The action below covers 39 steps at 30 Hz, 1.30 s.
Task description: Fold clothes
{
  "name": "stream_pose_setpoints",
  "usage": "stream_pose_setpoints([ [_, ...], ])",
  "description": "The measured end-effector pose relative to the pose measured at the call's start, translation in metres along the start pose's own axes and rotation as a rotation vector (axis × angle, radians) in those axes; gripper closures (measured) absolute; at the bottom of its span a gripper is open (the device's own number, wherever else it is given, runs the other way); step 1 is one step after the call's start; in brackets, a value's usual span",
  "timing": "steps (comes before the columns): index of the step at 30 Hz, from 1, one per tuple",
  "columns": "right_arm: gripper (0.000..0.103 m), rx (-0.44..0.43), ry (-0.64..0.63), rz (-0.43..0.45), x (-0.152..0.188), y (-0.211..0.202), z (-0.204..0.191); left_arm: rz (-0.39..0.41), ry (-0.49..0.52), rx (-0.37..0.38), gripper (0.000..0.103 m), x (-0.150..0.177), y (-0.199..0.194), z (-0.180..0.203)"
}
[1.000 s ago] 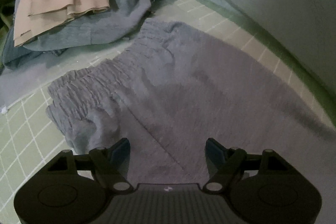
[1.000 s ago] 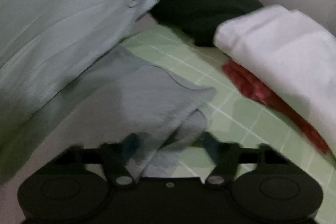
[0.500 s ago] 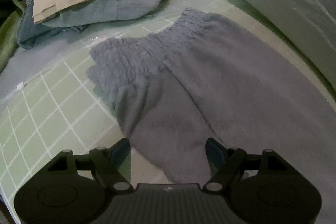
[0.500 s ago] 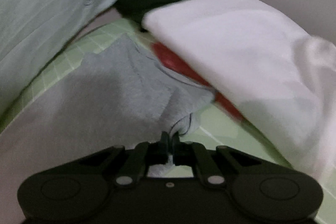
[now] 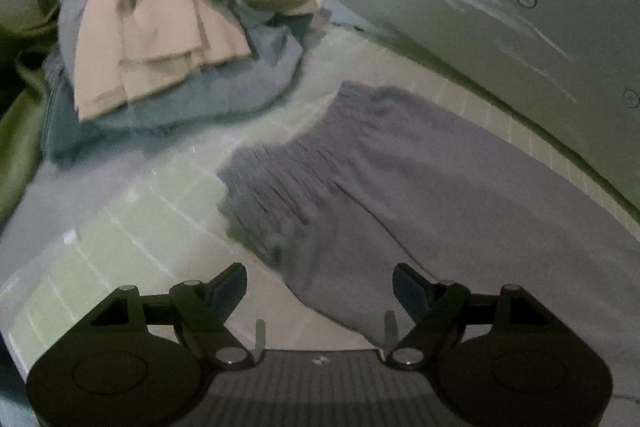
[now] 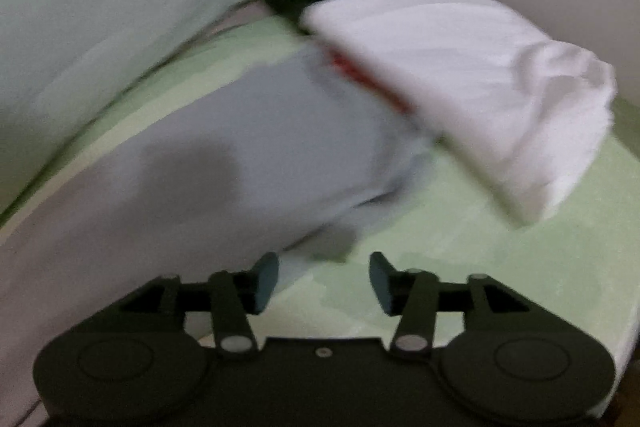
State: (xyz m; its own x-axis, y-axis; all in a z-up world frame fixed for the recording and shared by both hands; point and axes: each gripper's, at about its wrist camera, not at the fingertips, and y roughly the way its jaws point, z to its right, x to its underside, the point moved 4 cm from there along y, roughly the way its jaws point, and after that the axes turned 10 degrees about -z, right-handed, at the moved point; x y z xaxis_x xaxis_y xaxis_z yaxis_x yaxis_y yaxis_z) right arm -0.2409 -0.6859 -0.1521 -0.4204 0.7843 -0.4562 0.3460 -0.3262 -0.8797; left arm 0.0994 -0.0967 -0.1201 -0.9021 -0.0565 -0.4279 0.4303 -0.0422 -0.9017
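Biggest thing on my screens is the grey knit trousers with a gathered elastic waistband (image 5: 420,187), spread pretty flat across the pale green gridded mat (image 5: 132,227); the waistband end sits toward my left camera, and the leg end (image 6: 256,147) runs up to the folded white cloth (image 6: 460,83) on the right. My read is they're laid out for a fold, though I can't tell from this whether one has gone in already.

Left gripper (image 5: 320,283) has its jaws wide apart, holding nothing, hovering just off the trousers' near edge. Right gripper (image 6: 324,279) is spread too, empty, with the hem corner just ahead of its left finger. The right view is blurry, so I can't call contact.

Any fold from here needs a pinch on one clean edge, not a bunched layer, since knit slides and sags.

Behind: a heap of tan and blue-grey clothes (image 5: 168,39), a pale green buttoned fabric (image 5: 480,7) and a plain wall. Something red (image 6: 360,75) peeks from under the white cloth.
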Motion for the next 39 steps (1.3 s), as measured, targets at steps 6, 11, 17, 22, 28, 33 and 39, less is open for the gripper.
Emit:
stream_pose_setpoints([
  [6, 0.038, -0.104, -0.080, -0.002, 0.057, -0.018, -0.115, 0.015, 0.105, 0.080, 0.023, -0.042, 0.011, -0.034],
  [11, 0.036, -0.170, -0.120, 0.007, 0.105, -0.028, -0.203, 0.028, 0.215, 0.192, 0.030, -0.078, 0.029, -0.040],
  [17, 0.035, -0.163, -0.085, -0.007, 0.140, -0.031, -0.247, -0.030, 0.235, 0.266, 0.031, -0.118, 0.065, -0.042],
  [22, 0.035, -0.090, -0.088, -0.037, 0.147, -0.024, -0.259, -0.118, 0.251, 0.309, 0.031, -0.138, 0.098, -0.036],
  [28, 0.035, -0.024, -0.101, -0.060, 0.146, -0.019, -0.266, -0.198, 0.268, 0.356, 0.048, -0.139, 0.120, -0.024],
  [33, 0.035, -0.007, -0.118, -0.073, 0.149, -0.017, -0.275, -0.182, 0.259, 0.345, 0.073, -0.140, 0.121, -0.024],
  [39, 0.035, -0.017, -0.125, -0.086, 0.154, -0.015, -0.275, -0.132, 0.219, 0.399, 0.098, -0.143, 0.101, -0.033],
])
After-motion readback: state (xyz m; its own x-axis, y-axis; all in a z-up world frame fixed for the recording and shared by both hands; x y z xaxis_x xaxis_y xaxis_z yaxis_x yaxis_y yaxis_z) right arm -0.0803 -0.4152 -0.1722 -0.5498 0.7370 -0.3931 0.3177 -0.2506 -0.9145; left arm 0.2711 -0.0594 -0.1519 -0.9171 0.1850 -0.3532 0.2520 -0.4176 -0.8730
